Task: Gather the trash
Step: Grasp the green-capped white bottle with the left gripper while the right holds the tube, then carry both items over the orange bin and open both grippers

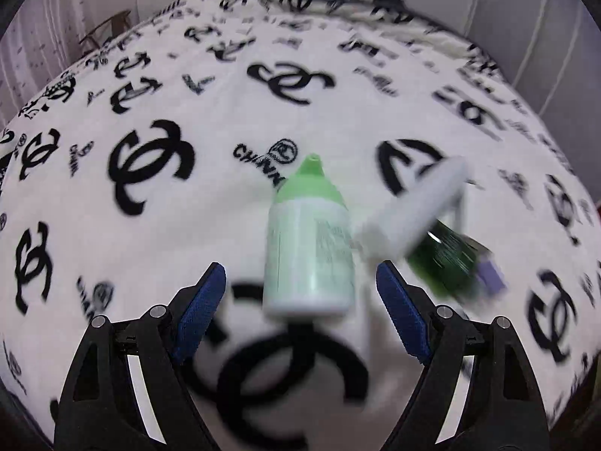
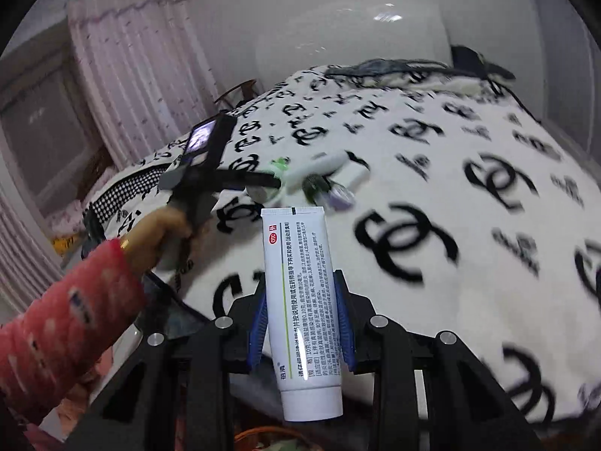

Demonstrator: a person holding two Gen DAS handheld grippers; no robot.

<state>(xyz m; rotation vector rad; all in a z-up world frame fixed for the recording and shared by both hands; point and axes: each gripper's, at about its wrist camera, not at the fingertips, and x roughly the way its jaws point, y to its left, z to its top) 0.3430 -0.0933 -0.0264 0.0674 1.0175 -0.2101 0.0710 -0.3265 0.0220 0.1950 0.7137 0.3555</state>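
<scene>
In the left wrist view my left gripper (image 1: 300, 282) is open, its blue pads on either side of a white bottle with a green cap (image 1: 308, 240) lying on the logo blanket (image 1: 150, 195). A white tube (image 1: 417, 206) and a green and purple packet (image 1: 454, 263) lie just right of it. In the right wrist view my right gripper (image 2: 302, 293) is shut on a white ointment tube (image 2: 300, 300) held above the bed edge. The left gripper (image 2: 259, 182) shows there at the trash pile, by the green-capped bottle (image 2: 278, 167) and white tube (image 2: 319, 163).
The bed is covered by a white blanket with black logos (image 2: 450, 225). Dark clothing (image 2: 413, 65) lies at the bed's far end. Pink curtains (image 2: 124, 75) and a wooden chair (image 2: 240, 92) stand beyond the bed. A person's red sleeve (image 2: 64, 323) reaches in from the left.
</scene>
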